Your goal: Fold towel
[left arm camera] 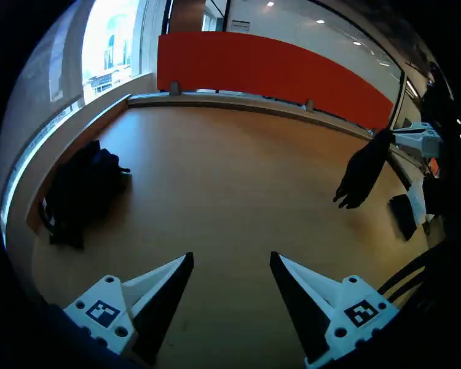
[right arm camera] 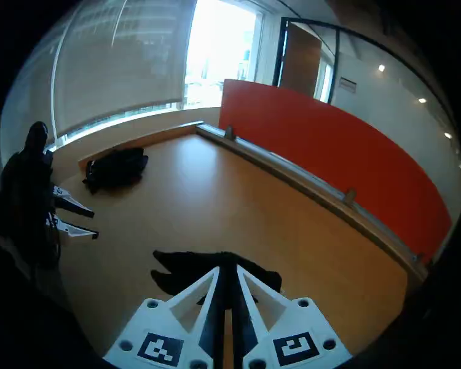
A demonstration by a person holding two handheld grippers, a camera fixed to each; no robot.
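Observation:
A black towel (left arm camera: 361,172) hangs limp above the wooden table (left arm camera: 230,160) at the right of the left gripper view, pinched at its top by my right gripper (left arm camera: 393,135). In the right gripper view that gripper (right arm camera: 227,269) has its fingers pressed together on the towel (right arm camera: 181,264), which spreads dark just beyond the tips. My left gripper (left arm camera: 231,257) is open over bare wood with nothing between its fingers. From the right gripper view it appears far left (right arm camera: 95,224), open, held by a dark-sleeved hand (right arm camera: 24,184).
A black bag (left arm camera: 80,190) (right arm camera: 117,166) lies on the table by the window-side ledge. A red partition (left arm camera: 261,67) (right arm camera: 329,154) runs along the table's far edge. A small dark object (left arm camera: 404,215) sits at the right edge.

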